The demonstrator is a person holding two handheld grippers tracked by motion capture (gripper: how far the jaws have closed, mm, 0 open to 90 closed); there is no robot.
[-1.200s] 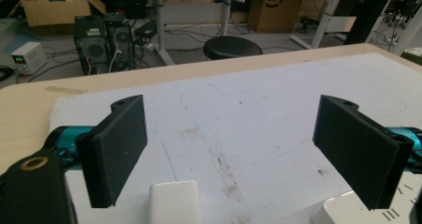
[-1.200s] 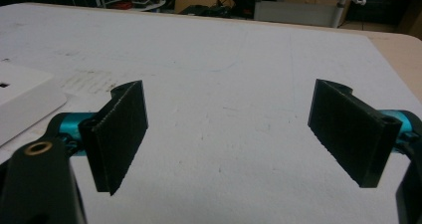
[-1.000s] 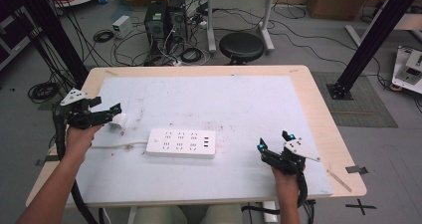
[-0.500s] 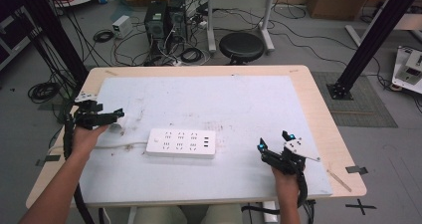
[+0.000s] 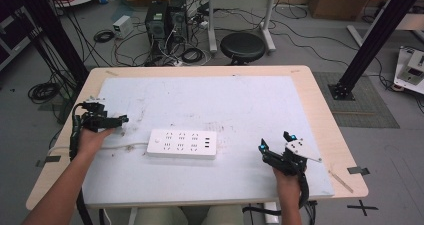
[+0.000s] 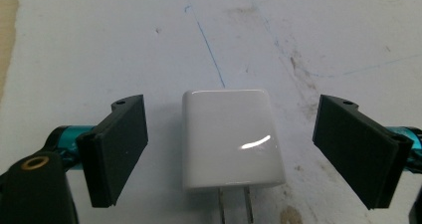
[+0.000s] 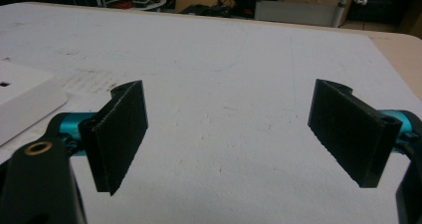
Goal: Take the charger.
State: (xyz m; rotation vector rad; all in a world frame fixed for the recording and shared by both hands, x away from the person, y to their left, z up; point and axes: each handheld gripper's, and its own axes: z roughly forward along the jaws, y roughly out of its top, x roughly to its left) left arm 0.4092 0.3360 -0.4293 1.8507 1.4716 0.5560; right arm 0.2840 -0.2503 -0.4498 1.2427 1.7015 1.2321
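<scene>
the left gripper [image 6: 229, 149] straddles the white plug adapter [image 6: 230, 137] lying flat on the white mat [image 5: 250, 100], jaws spread and not touching it, lined up to grasp; the right gripper [image 7: 226, 134] waits, spread and empty, beside the power strip [image 5: 182, 143]

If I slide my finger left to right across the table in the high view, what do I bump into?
Left gripper → white power strip → right gripper.
</scene>
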